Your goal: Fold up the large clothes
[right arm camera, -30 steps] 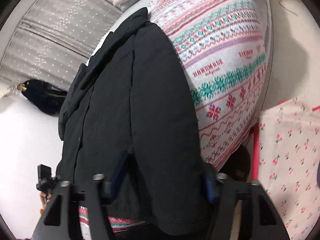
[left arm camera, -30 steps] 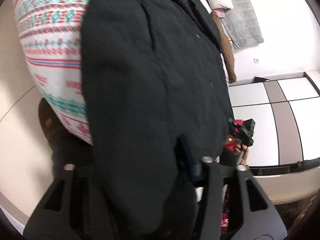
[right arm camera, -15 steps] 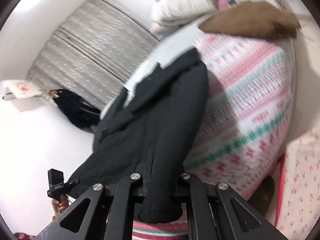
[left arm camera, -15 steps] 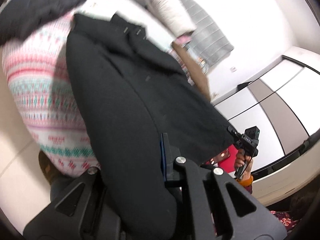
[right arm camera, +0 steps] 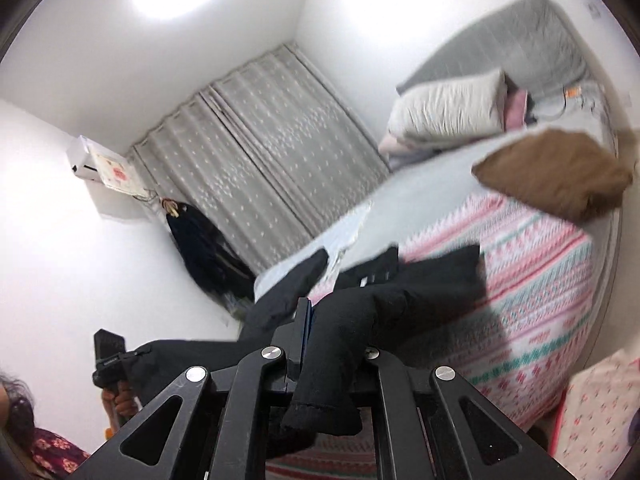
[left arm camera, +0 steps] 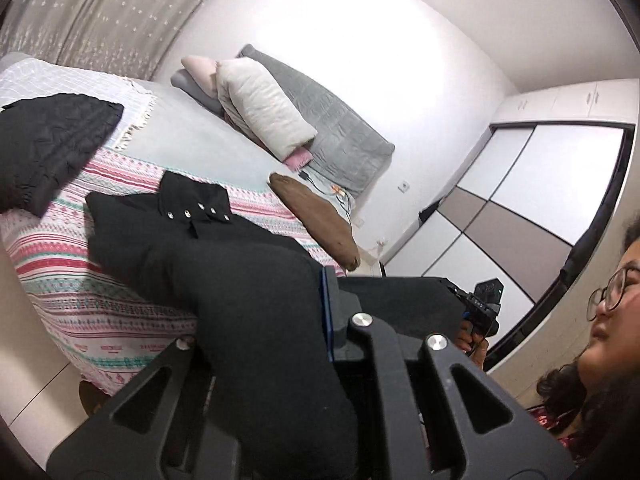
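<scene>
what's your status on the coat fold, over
Left gripper and right gripper both shut on black coat. Hem end raised, collar on patterned bedspread. Second black garment and brown cushion lie near.

both wrist views close over bed (left arm camera: 132, 304) edge, facing headboard; shared: black coat (left arm camera: 240, 280), pillows (right arm camera: 448, 112).

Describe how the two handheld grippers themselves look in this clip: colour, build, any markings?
Both the left gripper and right gripper are matte black, with angular linkage arms pierced by triangular cutouts and silver round pivot screws. Each shows a blue strip along one finger's inner face. No cables or sleeves are visible.
</scene>
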